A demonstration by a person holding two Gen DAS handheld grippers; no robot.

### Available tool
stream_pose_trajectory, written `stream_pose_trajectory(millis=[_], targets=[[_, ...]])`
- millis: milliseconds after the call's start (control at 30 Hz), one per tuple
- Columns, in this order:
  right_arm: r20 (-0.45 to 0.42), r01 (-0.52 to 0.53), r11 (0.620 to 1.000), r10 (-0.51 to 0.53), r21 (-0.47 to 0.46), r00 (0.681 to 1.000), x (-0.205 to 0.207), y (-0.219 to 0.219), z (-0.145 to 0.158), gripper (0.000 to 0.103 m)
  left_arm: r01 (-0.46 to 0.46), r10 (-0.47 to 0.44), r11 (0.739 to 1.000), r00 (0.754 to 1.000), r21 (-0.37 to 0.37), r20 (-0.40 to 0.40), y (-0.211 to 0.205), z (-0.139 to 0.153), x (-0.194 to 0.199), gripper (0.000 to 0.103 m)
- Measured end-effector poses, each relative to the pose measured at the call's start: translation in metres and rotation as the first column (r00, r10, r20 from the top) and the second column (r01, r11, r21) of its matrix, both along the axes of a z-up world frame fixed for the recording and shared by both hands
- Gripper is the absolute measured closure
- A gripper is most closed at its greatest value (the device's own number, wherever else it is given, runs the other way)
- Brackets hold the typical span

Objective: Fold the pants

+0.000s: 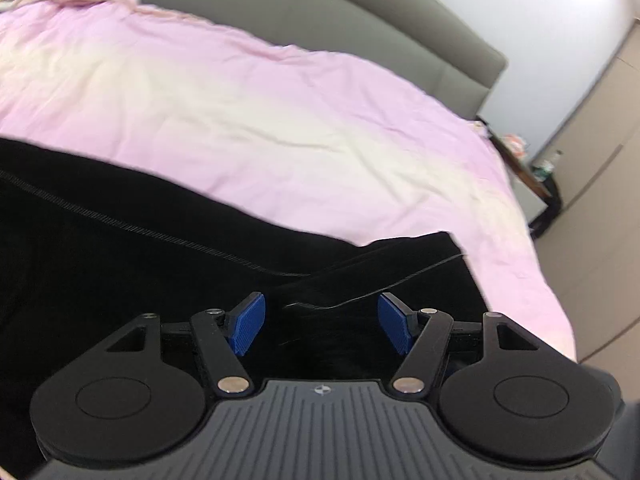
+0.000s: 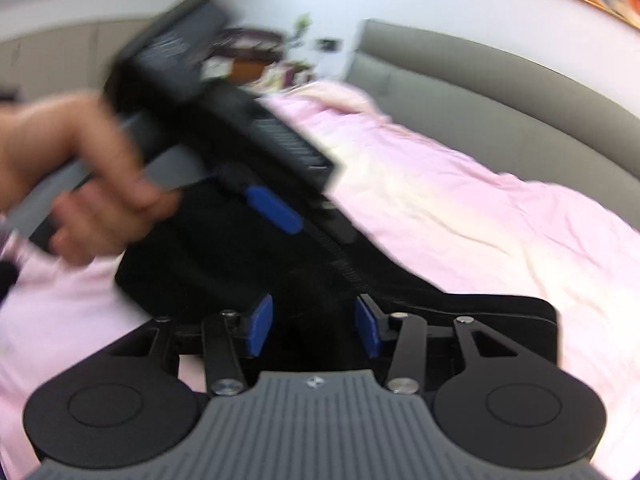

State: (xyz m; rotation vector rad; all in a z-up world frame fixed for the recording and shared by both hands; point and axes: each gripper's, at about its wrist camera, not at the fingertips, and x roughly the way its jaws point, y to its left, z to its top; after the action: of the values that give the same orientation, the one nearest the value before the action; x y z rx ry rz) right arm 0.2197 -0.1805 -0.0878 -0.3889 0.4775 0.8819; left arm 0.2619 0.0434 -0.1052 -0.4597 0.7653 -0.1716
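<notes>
**Pants laid out on the bed, fold only partly made**

I'm holding 2 grippers over black pants [image 1: 120, 248] lying on a pink-and-cream duvet [image 1: 280, 120], w/ a grey padded headboard [image 1: 320, 20] behind.

Left gripper [image 1: 322, 326]: jaws spread, blue pads [image 1: 250, 322] well apart, nothing pinched. Black fabric lies below and between them, but the pads aren't pressing it. From the right wrist cam I see my left hand [image 2: 80, 176] around that gripper's grey handle, hanging above the pants, one blue pad showing; the view is blurred.

Right gripper [image 2: 314, 326]: jaws partly spread, pads clear of the cloth as far as I can tell, so no grip. Dark fabric sits under the gap.

Where it stands, my read: the pants are flat-ish on the duvet. Near the left gripper 1 layer appears to lie over another at the squared end [image 1: 440, 264], w/ a thin seam line crossing it, so maybe 1 fold is down. Can't confirm, since black on black hides the layers. The pants spread wide across the left view, so they're not a compact bundle yet.

Left to do, prob.: re-grip an end, bring it across, flatten.
</notes>
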Motion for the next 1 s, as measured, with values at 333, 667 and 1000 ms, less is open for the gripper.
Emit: stream_pose_trajectory(millis=[333, 667, 1000], targets=[[0.008, 0.228, 0.945, -0.233, -0.234, 0.973, 0.039, -0.008, -0.067, 0.067, 0.182, -0.131, 0.951, 0.969, 0.250, -0.208, -0.054, -0.079, 0.030, 0.000], [-0.058, 0.122, 0.981, -0.132, -0.153, 0.989, 0.014, 0.022, -0.065, 0.075, -0.012, 0.017, 0.999, 0.987, 0.032, -0.157, 0.020, -0.043, -0.014, 0.021], [0.069, 0.090, 0.973, -0.077, -0.214, 0.995, -0.021, 0.063, -0.068, 0.088, -0.417, 0.416, 0.909, 0.898, 0.021, -0.143, 0.193, -0.013, -0.129, 0.015]])
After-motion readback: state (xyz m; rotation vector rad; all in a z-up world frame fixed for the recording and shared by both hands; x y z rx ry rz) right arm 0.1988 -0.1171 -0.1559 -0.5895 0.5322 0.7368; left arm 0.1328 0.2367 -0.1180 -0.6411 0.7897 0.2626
